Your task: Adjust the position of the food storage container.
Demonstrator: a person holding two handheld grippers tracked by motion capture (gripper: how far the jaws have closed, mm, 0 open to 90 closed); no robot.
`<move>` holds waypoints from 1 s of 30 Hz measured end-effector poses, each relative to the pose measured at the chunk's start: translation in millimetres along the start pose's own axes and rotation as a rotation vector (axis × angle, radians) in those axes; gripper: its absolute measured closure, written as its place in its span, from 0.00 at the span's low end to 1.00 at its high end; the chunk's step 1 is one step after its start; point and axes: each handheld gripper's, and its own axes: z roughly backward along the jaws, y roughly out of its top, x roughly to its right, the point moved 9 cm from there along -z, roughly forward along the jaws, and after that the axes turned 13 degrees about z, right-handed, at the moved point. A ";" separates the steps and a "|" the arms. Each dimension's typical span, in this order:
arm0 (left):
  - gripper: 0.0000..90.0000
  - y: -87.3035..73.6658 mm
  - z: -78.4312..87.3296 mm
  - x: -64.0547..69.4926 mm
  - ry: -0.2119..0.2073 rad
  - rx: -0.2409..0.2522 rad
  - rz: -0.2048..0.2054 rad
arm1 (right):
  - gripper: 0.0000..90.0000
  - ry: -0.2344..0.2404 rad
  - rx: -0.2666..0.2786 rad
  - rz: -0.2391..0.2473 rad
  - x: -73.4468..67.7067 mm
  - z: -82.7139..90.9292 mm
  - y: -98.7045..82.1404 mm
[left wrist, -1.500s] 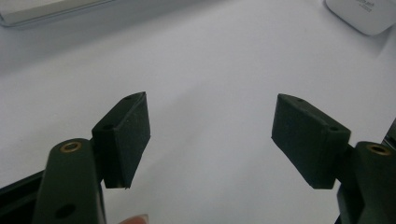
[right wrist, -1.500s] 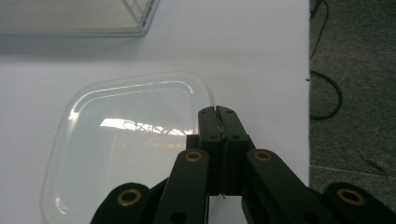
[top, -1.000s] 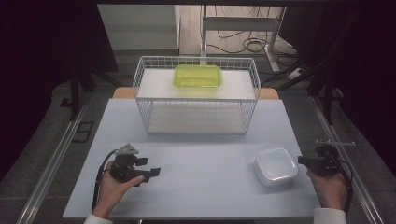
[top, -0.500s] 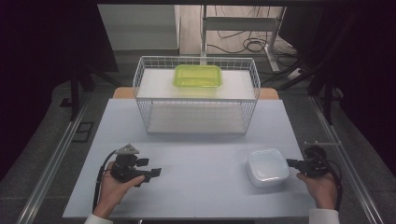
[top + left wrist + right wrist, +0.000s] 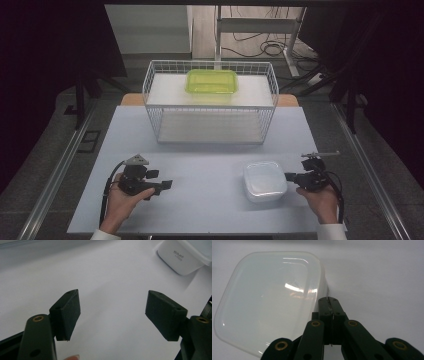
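Observation:
A white lidded plastic container (image 5: 265,181) lies on the white table (image 5: 210,165) at the front right. My right gripper (image 5: 287,176) is shut, its jaws pressed together with nothing between them, and its tip rests against the container's right side. In the right gripper view the closed tip (image 5: 328,299) meets the container (image 5: 269,302) at its edge. At the front left my left gripper (image 5: 167,184) points right and stands open. Nothing lies between its pads (image 5: 112,296), and the container (image 5: 180,255) sits far ahead of them.
A white wire rack (image 5: 210,132) stands at the back middle of the table, with a yellow-green lidded container (image 5: 212,81) on its top shelf. Bare table lies between the two grippers. Dark floor and metal rails flank the table.
My right gripper has moved left across the table, and the white container has slid left ahead of it. The left gripper has stayed where it was.

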 end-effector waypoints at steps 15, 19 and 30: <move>0.30 -1.3 -1.8 -1.4 0.009 -0.010 0.015 | 0.99 0.030 -0.031 0.074 -44.0 -21.6 7.4; 0.30 -1.4 -1.9 -1.5 0.008 -0.012 0.015 | 0.99 0.055 -0.053 0.092 -59.9 -29.7 6.6; 0.30 -2.4 -5.5 0.4 0.005 -0.021 0.018 | 0.99 0.099 -0.060 0.196 -114.9 -58.0 22.8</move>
